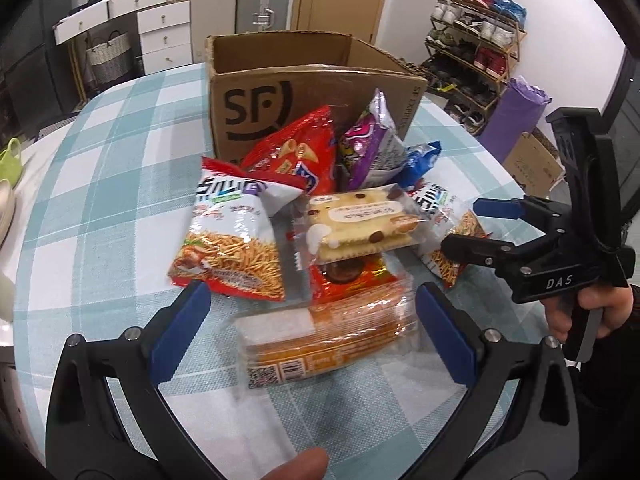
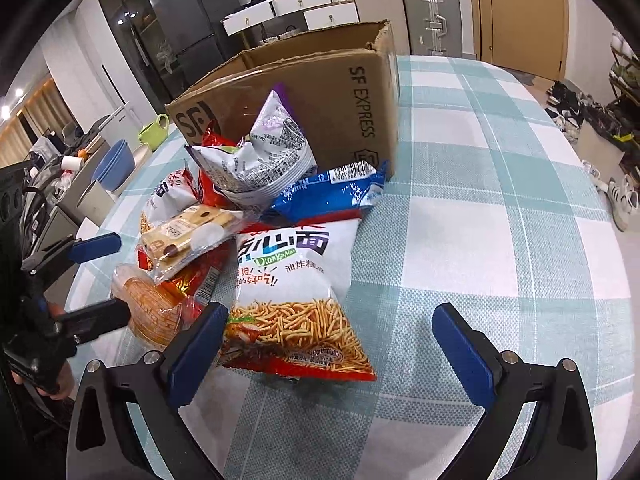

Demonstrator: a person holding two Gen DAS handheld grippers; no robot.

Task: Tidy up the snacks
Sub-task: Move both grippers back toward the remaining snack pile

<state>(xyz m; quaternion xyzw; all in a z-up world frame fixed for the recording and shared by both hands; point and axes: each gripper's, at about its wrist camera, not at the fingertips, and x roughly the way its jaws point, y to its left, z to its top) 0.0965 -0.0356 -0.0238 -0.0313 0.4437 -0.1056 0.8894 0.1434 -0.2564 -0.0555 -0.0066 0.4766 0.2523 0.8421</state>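
Observation:
An open SF cardboard box (image 1: pixel 304 92) (image 2: pixel 320 92) stands on the checked tablecloth, with a heap of snacks in front of it. My left gripper (image 1: pixel 312 332) (image 2: pixel 108 280) is open, its fingers either side of an orange cracker pack (image 1: pixel 328 332) (image 2: pixel 148 308), not closed on it. Behind lie a biscuit pack (image 1: pixel 360 220), a noodle-snack bag (image 1: pixel 228 240), a red bag (image 1: pixel 296 152), a purple bag (image 1: pixel 372 140) and a blue bag (image 2: pixel 332 196). My right gripper (image 2: pixel 332 350) (image 1: pixel 464 226) is open, just in front of a second noodle-snack bag (image 2: pixel 296 280).
The round table (image 2: pixel 500 200) has bare cloth to the right of the heap. Blue bowls (image 2: pixel 114 168) and a green cup (image 2: pixel 154 132) sit at its left edge. A shoe rack (image 1: pixel 476 40) and a purple roll (image 1: pixel 516 116) stand beyond the table.

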